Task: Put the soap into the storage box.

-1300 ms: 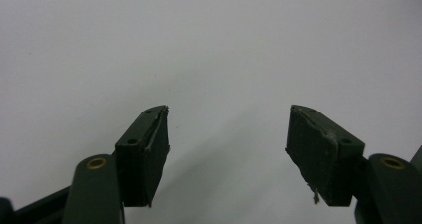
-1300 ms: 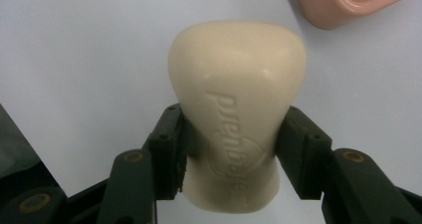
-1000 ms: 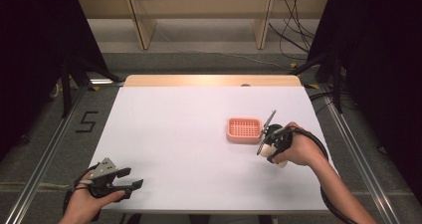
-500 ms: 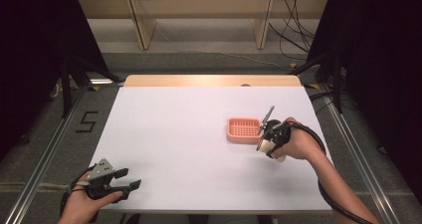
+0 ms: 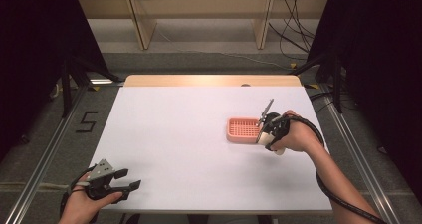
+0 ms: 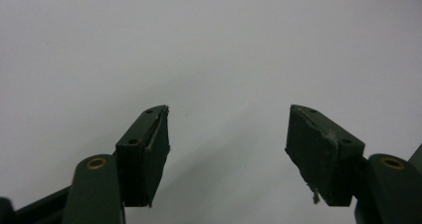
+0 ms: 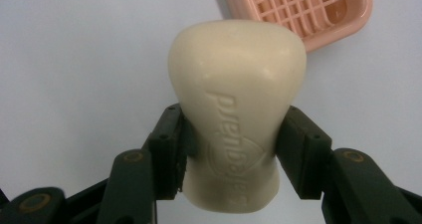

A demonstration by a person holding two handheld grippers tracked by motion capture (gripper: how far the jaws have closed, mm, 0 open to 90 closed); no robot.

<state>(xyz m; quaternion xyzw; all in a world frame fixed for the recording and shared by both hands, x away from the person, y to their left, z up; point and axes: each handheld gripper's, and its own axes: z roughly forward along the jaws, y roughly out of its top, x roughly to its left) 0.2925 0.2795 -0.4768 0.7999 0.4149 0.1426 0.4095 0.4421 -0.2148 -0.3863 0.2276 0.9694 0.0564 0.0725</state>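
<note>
Nearest, at the table's front left corner in the high view, the left gripper [image 5: 124, 181] sits in the person's left hand [image 5: 82, 204], low over the white table [image 5: 174, 134]; the left gripper view adds what that angle cannot, its two black jaws standing wide apart with only bare white surface between them and a frayed edge on one pad. Farther up and to the right, the person's right hand [image 5: 293, 137] holds the right gripper [image 5: 263, 134] just beside the near right edge of a pink soap dish [image 5: 244, 128], with a black cable [image 5: 323, 184] looping back along the forearm. From above, only a pale cream end peeks out below the hand; the right gripper view makes it plain that this is a bar of soap [image 7: 236, 119], cream-coloured with embossed lettering on its face, clamped at its narrow waist between both jaws, which press on either side. That same view shows the dish's slotted grid floor just beyond the bar, empty. Beyond the table's far wooden edge, the high view takes in a grey floor, shelf legs [image 5: 139, 22] and loose cables [image 5: 293, 25].
</note>
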